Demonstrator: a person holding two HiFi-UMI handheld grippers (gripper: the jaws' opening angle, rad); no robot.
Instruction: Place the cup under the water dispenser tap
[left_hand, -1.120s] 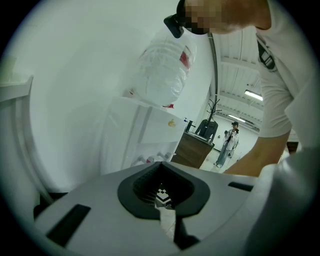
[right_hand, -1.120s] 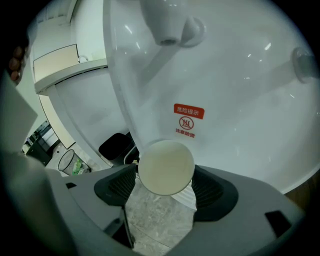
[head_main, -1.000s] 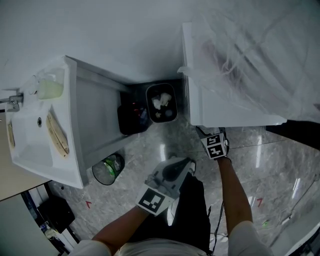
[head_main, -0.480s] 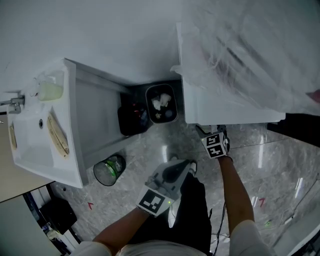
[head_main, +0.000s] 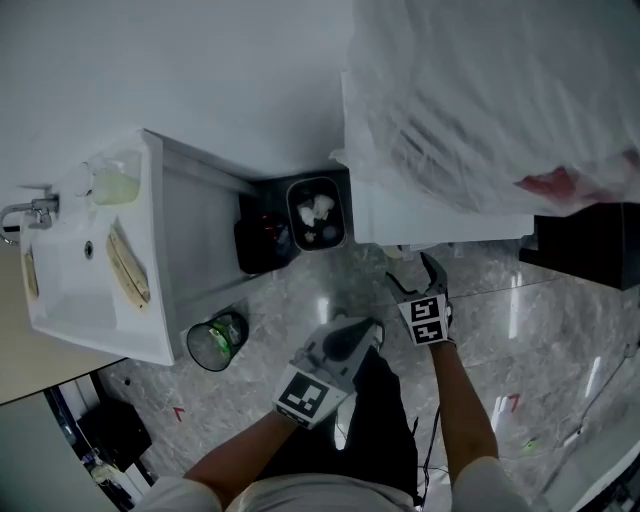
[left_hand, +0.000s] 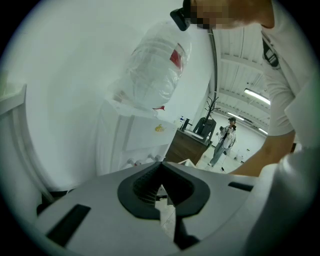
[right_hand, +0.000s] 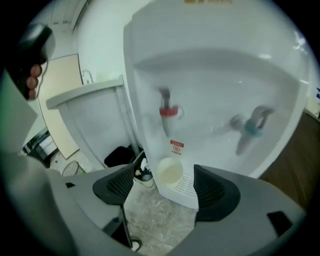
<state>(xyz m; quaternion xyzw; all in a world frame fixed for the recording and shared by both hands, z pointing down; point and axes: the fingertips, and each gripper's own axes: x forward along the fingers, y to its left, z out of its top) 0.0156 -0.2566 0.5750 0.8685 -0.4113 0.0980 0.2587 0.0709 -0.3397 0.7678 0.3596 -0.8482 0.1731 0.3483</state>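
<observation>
A pale paper cup (right_hand: 170, 172) stands on the white drip tray (right_hand: 186, 187) of the water dispenser (right_hand: 215, 85), right beneath the red tap (right_hand: 167, 112); a blue tap (right_hand: 250, 127) is to its right. My right gripper (right_hand: 162, 187) is open, its jaws wide apart, and the cup sits beyond them untouched. In the head view the right gripper (head_main: 413, 272) hangs just in front of the dispenser (head_main: 430, 215), and the overhang hides the cup. My left gripper (head_main: 372, 330) is held lower, near the person's body, its pads (left_hand: 150, 187) closed together on nothing.
A plastic-wrapped bottle (head_main: 490, 100) tops the dispenser. Left of it stand an open waste bin (head_main: 318, 212) and a black bin (head_main: 262, 240). A white sink counter (head_main: 70, 290) fills the left, with a round bin (head_main: 215, 338) on the marble floor below. People stand far off (left_hand: 225, 142).
My right gripper has drawn back from the dispenser toward the person and risen, with its open jaws now in plain sight. The left gripper has barely shifted.
</observation>
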